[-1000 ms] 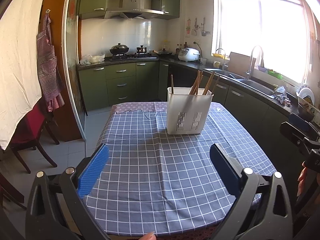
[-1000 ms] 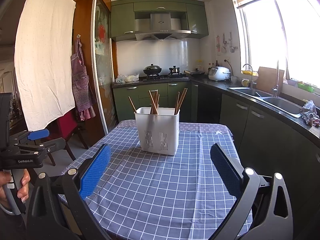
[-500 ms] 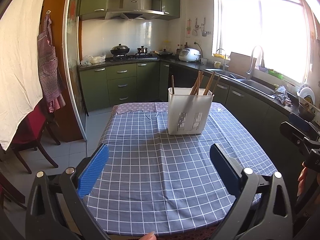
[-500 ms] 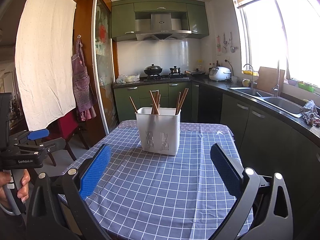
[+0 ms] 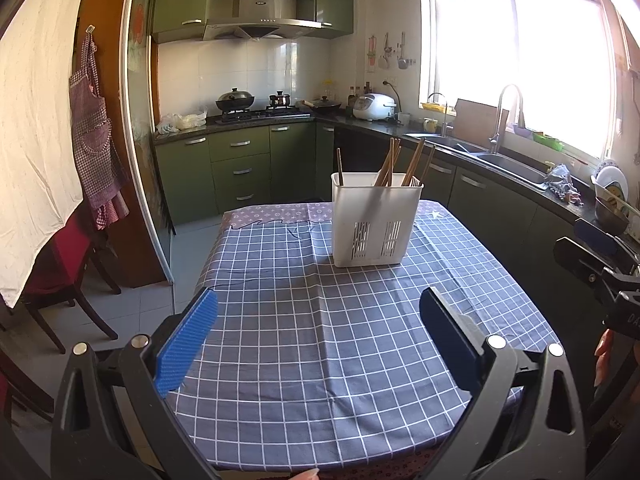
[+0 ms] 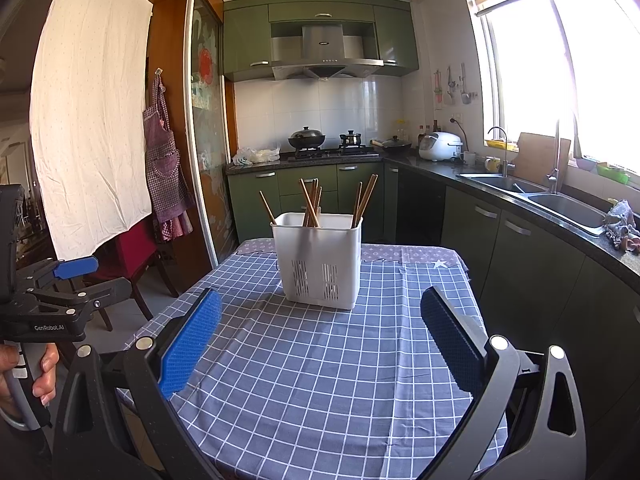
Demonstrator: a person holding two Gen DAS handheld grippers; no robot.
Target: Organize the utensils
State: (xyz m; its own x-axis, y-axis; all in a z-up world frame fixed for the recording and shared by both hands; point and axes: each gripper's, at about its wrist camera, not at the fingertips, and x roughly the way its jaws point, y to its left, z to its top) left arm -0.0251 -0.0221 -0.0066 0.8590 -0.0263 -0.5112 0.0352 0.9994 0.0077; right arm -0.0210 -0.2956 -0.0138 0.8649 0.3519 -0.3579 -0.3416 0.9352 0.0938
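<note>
I face a kitchen with green cabinets [image 5: 240, 168] along the far wall and down the right side under a dark countertop [image 6: 500, 184]. A steel range hood [image 6: 326, 54] hangs over the stove [image 5: 256, 112], against white tiles. The bright window [image 5: 520, 64] on the right washes out, so I cannot tell what lies outside. On the left hang a white sheet [image 6: 92, 120] and a checked apron [image 5: 94, 136]; a red chair [image 5: 60, 264] stands on the grey tile floor [image 5: 132, 312].

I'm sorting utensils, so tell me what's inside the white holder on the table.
Wooden chopsticks stand leaning inside the white holder: one alone at the left, a bunch in the middle, a few at the right. Its opaque walls hide their lower ends and anything shorter.
</note>
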